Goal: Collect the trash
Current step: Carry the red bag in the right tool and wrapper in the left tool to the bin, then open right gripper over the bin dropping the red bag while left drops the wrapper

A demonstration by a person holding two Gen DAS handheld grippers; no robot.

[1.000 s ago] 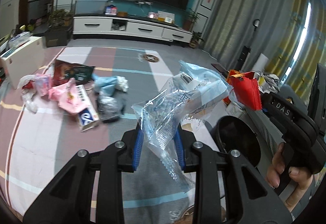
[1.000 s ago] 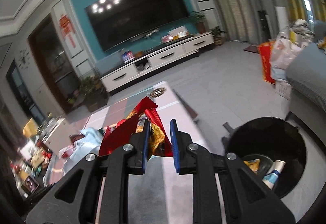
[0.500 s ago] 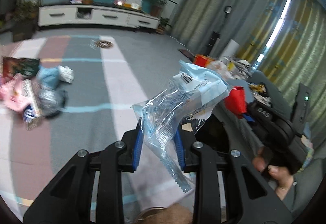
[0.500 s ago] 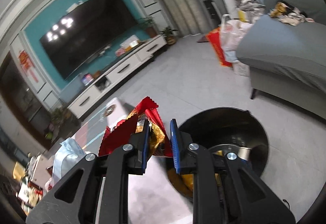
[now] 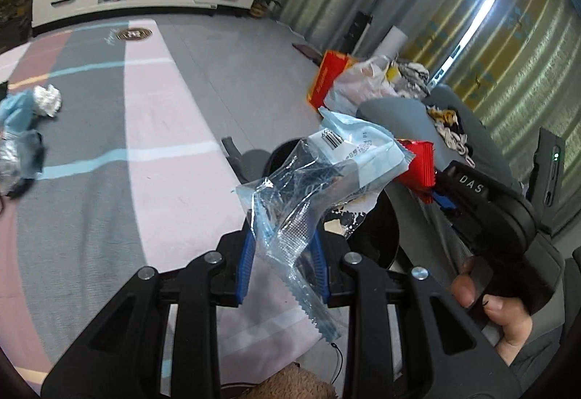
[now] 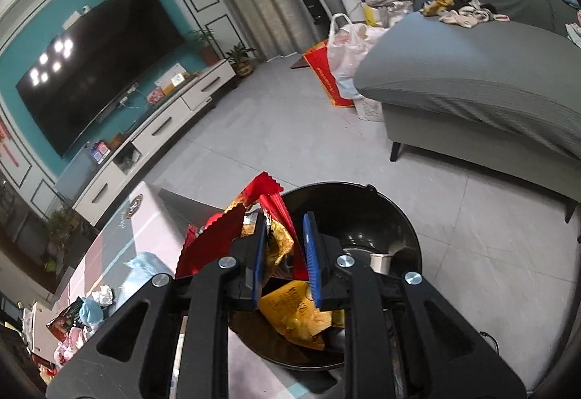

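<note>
Jaws clamped on litter above the bin
Left gripper [image 5: 283, 263] pinches a clear plastic wrapper [image 5: 312, 188]; right gripper [image 6: 285, 253] grips a red foil packet [image 6: 232, 235] over the black bin [image 6: 381, 214].

Red-and-gold wrapper [image 6: 254, 217], black bin [image 6: 363, 210] (blue fingers [image 6: 312, 261]), clear-blue wrapper [image 5: 308, 188].

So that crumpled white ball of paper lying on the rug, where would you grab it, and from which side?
Probably straight from above, closing the fingers across the middle of the crumpled white paper ball. It is a rounded wad lying low on the rug, with no edge or handle. A pale blue wrapper touches one side, so pinch across the free sides. Both grippers are full now: left gripper, right gripper.
</note>
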